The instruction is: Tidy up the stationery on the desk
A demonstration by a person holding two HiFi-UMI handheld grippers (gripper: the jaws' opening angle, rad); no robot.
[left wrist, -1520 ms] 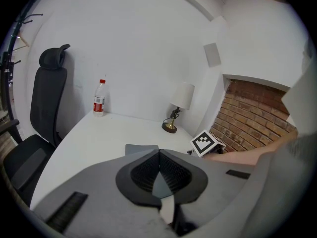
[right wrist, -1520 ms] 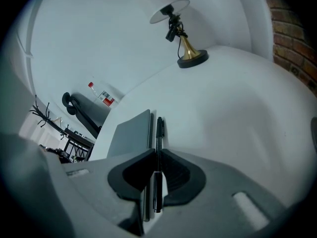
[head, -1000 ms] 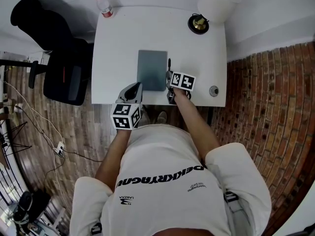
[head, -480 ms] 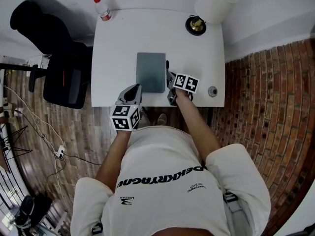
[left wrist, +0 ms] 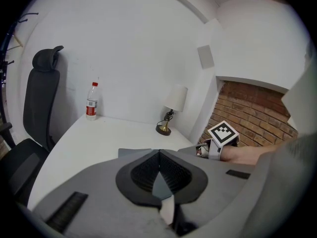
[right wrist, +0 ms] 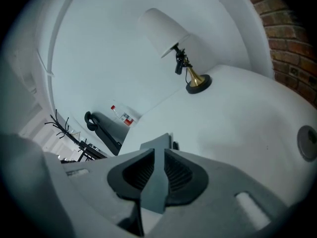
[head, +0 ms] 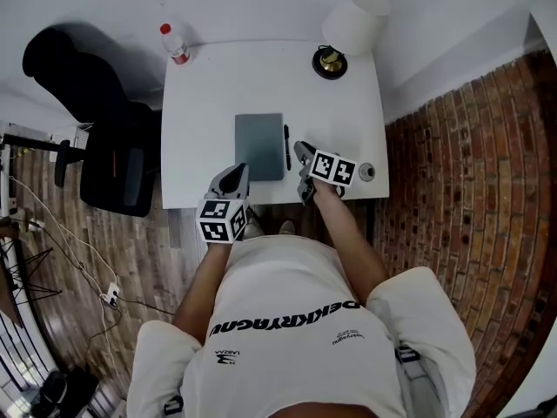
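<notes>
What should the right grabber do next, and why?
Probably draw the right gripper back toward the near edge of the desk: its jaws stand apart with nothing between them, and the pen lies flat beside the notebook.

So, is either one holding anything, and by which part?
Nothing is held: left hand-held gripper shut and empty, right hand-held gripper open, pen lying beside notebook.

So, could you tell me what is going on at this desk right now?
A person is tidying a white desk with a claw in each hand. A gray notebook lies flat in the middle, a black pen just right of it. The right claw is open and empty, by the pen's near end. The left claw is shut and empty at the desk's front edge. A lamp and a bottle stand at the back.
</notes>
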